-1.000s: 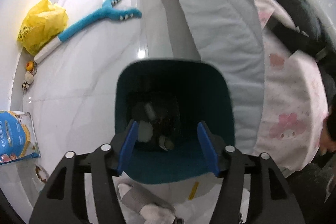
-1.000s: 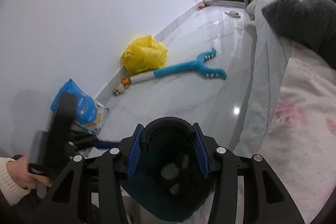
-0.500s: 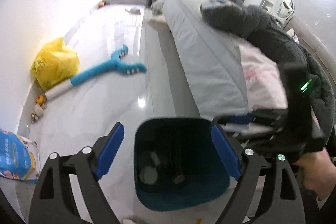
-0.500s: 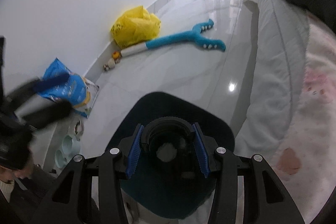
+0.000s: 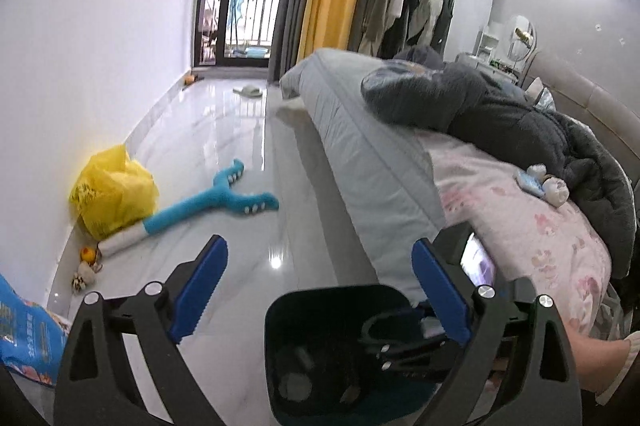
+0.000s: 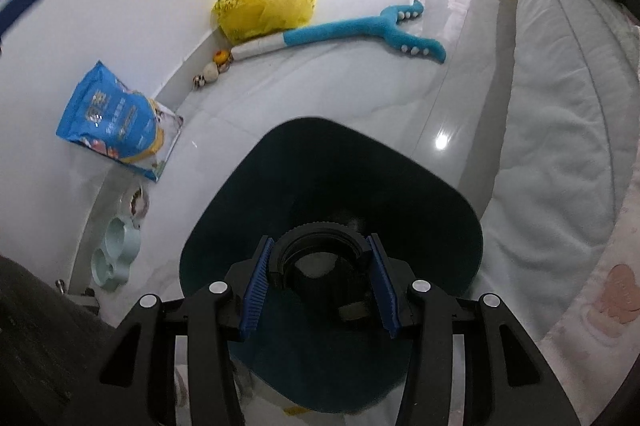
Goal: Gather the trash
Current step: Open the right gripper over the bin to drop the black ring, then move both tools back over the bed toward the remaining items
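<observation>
Since the earlier frame the left tongs (image 5: 320, 290) have risen away from the bin (image 5: 320, 358) and now look across the room; their jaws have just been opening, they stand wide and nothing is between them. The right tongs (image 6: 318, 290) have come down over the bin (image 6: 332, 182) and still hold the black ring (image 6: 320, 258), a ribbed, hollow plastic piece, pressed between both blue pads.

The ring hangs right above the open mouth of the bin, inside its outline in the right wrist view. On the bottom of the bin some small pieces already lie; what they are is not clear.

The ring looks stiff and light, so it should not bend or break under the pads. Its ribbed edge probably gives good friction, and the present hold, across its width on two opposite sides, seems a suitable place. Being hard and round, it may bounce or roll when it lands, so a low release inside the walls looks safer.
</observation>
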